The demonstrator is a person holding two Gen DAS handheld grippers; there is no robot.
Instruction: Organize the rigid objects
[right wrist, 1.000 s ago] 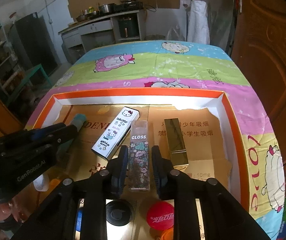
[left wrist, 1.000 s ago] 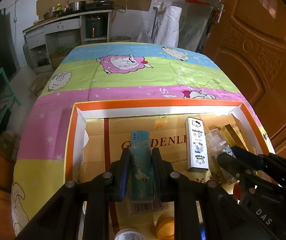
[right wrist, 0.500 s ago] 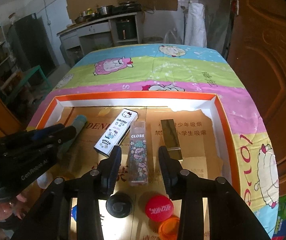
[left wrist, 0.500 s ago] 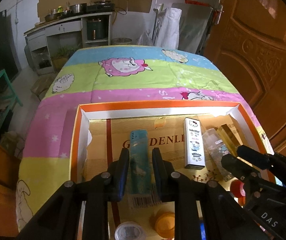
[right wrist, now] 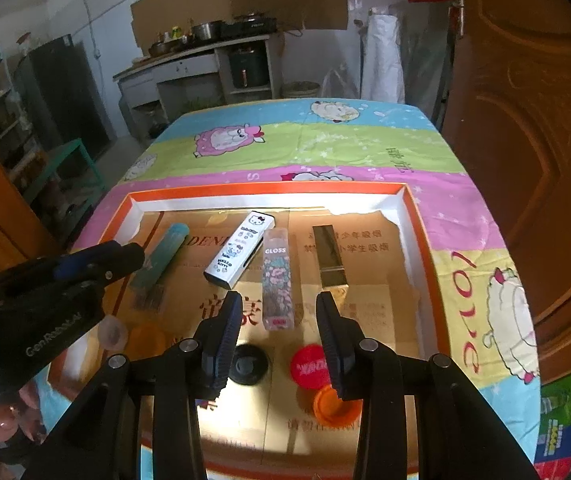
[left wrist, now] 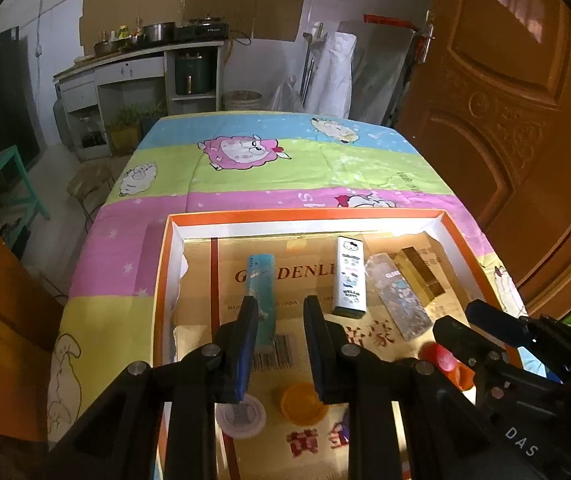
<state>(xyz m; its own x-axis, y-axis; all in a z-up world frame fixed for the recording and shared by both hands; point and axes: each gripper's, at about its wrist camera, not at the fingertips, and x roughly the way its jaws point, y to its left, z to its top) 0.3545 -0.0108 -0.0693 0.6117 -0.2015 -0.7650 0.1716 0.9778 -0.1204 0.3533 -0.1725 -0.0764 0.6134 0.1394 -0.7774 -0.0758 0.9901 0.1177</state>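
Note:
An orange-rimmed box tray (left wrist: 305, 214) (right wrist: 269, 190) lies on the table. In it lie a teal lighter (left wrist: 262, 300) (right wrist: 161, 256), a white Hello Kitty box (left wrist: 350, 276) (right wrist: 241, 250), a floral GLOSS tube (left wrist: 399, 300) (right wrist: 278, 284) and a gold bar (left wrist: 419, 274) (right wrist: 330, 256), side by side. My left gripper (left wrist: 279, 316) is open, pulled back above the teal lighter's near end. My right gripper (right wrist: 279, 312) is open and empty, just behind the GLOSS tube.
Bottle caps lie at the tray's near end: clear (left wrist: 241, 416), orange (left wrist: 301, 402), black (right wrist: 249, 364), red (right wrist: 309, 366), another orange (right wrist: 331, 404). A cartoon-sheep cloth (left wrist: 285, 168) covers the table. A wooden door (left wrist: 505, 120) stands right, a kitchen counter (left wrist: 145, 64) behind.
Both grippers opened and let go: the left released the teal lighter, the right released the GLOSS tube. Both pulled back and up; the objects lie in the tray.

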